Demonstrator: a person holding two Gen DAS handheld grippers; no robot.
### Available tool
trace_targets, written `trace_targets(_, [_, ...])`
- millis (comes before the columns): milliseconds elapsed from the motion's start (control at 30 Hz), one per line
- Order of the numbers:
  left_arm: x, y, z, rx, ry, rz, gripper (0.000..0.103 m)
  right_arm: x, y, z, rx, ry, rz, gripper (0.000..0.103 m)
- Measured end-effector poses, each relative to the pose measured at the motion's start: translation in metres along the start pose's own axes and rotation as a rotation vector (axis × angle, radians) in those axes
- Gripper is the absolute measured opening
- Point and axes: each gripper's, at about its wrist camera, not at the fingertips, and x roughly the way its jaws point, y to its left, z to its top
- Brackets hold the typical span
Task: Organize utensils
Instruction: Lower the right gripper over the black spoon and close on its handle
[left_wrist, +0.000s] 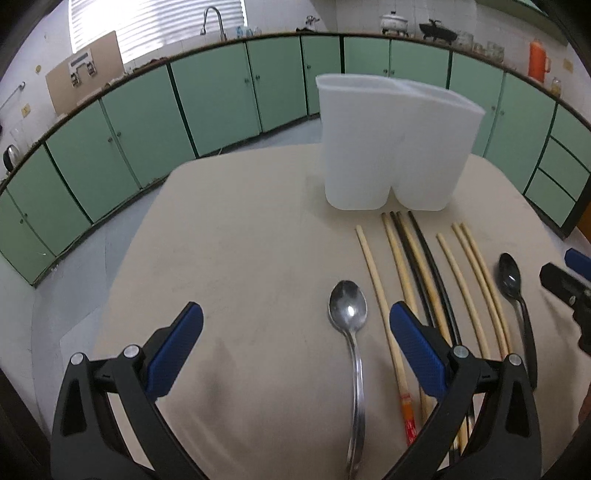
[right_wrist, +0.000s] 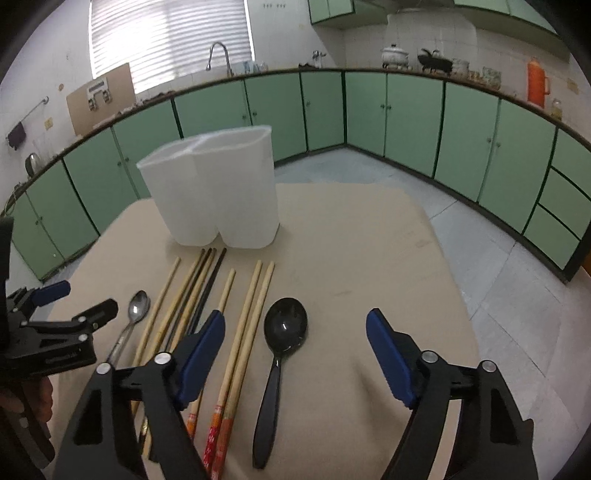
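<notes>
My left tongs (left_wrist: 295, 328) are spread wide, with the shiny spoon (left_wrist: 349, 314) between the tips. My right tongs (right_wrist: 295, 332) are spread around the black spoon (right_wrist: 284, 325), so each can pinch one. The chopsticks (right_wrist: 207, 295) lie between them. The white holder (right_wrist: 212, 188) waits ahead. I can't see inside it.

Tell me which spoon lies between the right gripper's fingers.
The black spoon, lying right of the chopsticks. The metal spoon lies on their far left, nearer the left gripper.
</notes>
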Motion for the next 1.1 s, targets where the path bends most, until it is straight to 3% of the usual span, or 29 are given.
trace_targets(367, [0.027, -0.004, 0.003, -0.008, 0.044, -0.013, 0.095, 0.042, -0.002, 0.008, 0.004, 0.111, -0.027, 0.062])
trace_targets(533, [0.035, 0.000, 0.001, -0.045, 0.049, -0.042, 0.081, 0.046, -0.001, 0.009, 0.000, 0.101, -0.043, 0.060])
trace_targets(833, [0.034, -0.002, -0.004, -0.122, 0.035, -0.076, 0.083, 0.046, -0.001, 0.004, 0.036, 0.055, -0.061, 0.054])
trace_targets(1033, [0.039, -0.015, -0.003, -0.081, 0.057, -0.053, 0.083, 0.048, 0.010, 0.003, -0.003, 0.061, -0.086, 0.053])
trace_targets(1100, [0.038, -0.017, -0.002, -0.074, 0.056, -0.054, 0.078, 0.053, 0.010, 0.003, -0.006, 0.082, -0.083, 0.046])
